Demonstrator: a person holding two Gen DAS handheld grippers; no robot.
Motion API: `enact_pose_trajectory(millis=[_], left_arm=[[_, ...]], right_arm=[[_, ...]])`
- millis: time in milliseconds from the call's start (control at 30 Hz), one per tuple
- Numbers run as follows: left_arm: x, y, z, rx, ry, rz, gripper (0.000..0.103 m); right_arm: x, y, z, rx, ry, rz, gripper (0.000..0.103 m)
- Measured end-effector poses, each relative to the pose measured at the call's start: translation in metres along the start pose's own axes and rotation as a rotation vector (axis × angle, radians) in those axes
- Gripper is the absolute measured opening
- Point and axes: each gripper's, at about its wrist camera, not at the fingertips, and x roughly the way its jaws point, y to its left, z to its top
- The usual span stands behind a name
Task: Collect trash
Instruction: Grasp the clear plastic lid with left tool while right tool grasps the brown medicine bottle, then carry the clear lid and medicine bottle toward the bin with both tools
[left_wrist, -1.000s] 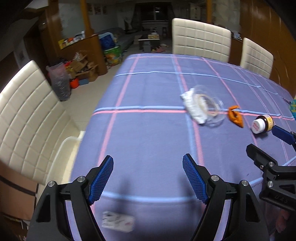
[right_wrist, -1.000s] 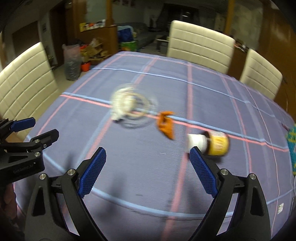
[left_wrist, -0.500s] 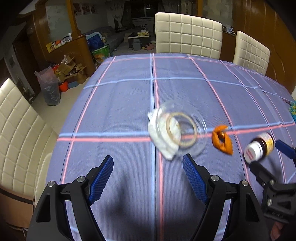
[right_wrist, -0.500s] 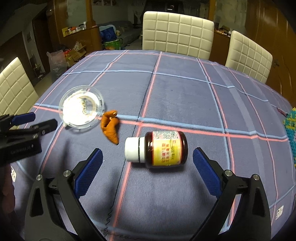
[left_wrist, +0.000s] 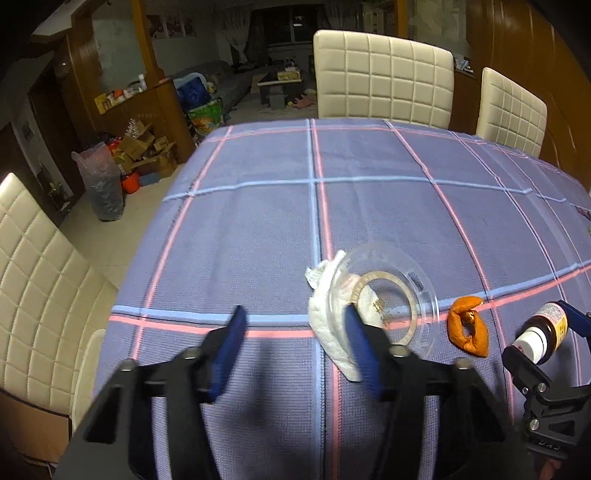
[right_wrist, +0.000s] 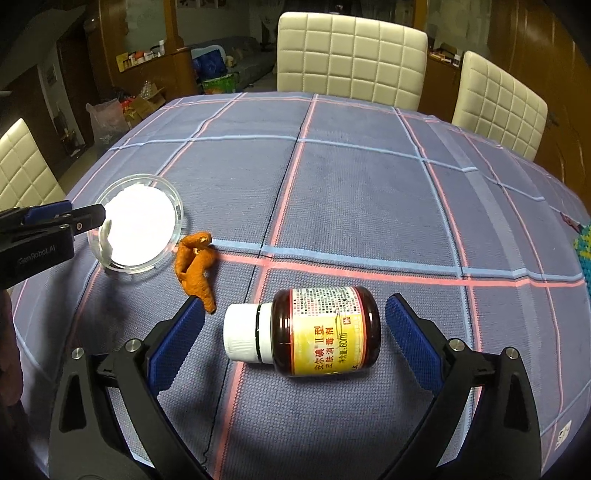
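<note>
From the left wrist we see our left gripper (left_wrist: 293, 338) spread apart above the plaid tablecloth (left_wrist: 258, 221), its right finger overlapping the crumpled white tissue (left_wrist: 328, 332) tucked under a clear glass dish (left_wrist: 384, 295), with the orange peel (left_wrist: 467, 330) just beside the dish and the brown bottle (left_wrist: 543, 332) lying further right. From the right wrist we see our right gripper (right_wrist: 293, 341) spread wide, its 2 fingers flanking the bottle (right_wrist: 314, 330), which lies on its side, white cap leftward, touching neither pad.

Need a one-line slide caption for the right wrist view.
Open right gripper straddling a brown bottle lying on its side, orange peel beside it.
</note>
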Motion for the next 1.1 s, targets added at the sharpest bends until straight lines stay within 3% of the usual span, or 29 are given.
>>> enact_pose_trajectory(millis=[100,167,267,800,1100], left_arm=[[0.002,-0.002,-0.002,0.008,0.003,-0.010,0.035],[0.001,-0.003,-0.002,0.011,-0.003,-0.021,0.021],[0.000,-0.004,-0.004,0.007,-0.001,-0.033,0.006],[-0.048,0.007,-0.020,0.020,-0.090,-0.023,0.005],[-0.074,0.035,-0.044,-0.011,-0.103,0.000,0.005]], right_arm=[[0.004,-0.001,0.000,0.002,0.014,0.001,0.087],[0.006,0.000,-0.001,0.000,0.026,0.000,0.072],[0.007,-0.001,-0.003,0.008,0.021,-0.002,0.071],[-0.030,0.021,-0.014,-0.041,-0.058,-0.017,0.070],[-0.058,0.060,-0.024,-0.113,-0.082,0.006,0.070]])
